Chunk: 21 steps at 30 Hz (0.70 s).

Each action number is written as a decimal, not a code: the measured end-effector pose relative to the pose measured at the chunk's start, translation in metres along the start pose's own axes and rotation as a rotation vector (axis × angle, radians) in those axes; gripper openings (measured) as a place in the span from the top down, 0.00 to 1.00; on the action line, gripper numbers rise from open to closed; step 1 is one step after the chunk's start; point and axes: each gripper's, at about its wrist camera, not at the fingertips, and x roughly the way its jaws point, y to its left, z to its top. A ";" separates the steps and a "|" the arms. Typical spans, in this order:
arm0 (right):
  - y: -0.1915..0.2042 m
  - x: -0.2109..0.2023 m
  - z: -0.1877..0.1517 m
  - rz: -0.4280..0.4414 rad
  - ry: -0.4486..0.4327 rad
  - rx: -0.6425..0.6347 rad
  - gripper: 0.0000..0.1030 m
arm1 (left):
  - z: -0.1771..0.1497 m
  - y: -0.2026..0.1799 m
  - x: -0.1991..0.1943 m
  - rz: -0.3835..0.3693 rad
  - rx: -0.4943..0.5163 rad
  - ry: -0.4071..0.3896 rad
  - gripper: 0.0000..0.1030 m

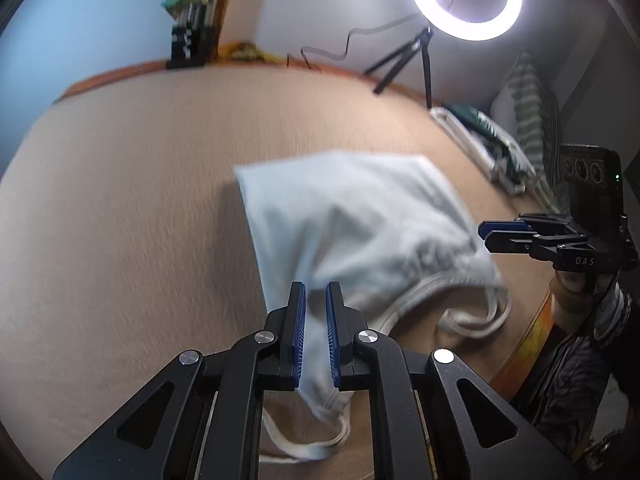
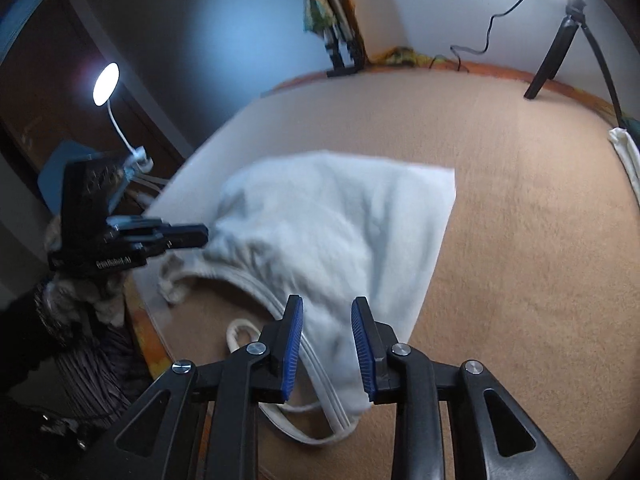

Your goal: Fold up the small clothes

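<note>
— Since the tan table (image 1: pixel 120 220) is so big, where is the little white top (image 1: pixel 352 220)?
— Near the front edge. Its straps point at us, its straight hem points away.
— Which gripper is closer?
— Both reach it. The left gripper (image 1: pixel 316 332) has a strap corner between its slightly parted pads, maybe not pinched. The right gripper (image 2: pixel 327 344) gapes wider over the other strap side.

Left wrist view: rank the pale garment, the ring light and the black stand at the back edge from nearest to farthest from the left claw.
1. Pale garment: between the left claw's fingers.
2. Black stand: far edge of the table, up and left.
3. Ring light: top right, above the far edge; about as far as the stand, too close to call.
</note>
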 end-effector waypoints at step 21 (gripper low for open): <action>-0.086 0.057 0.067 0.003 -0.053 0.327 0.83 | 0.030 -0.019 0.054 0.073 0.144 -0.006 0.91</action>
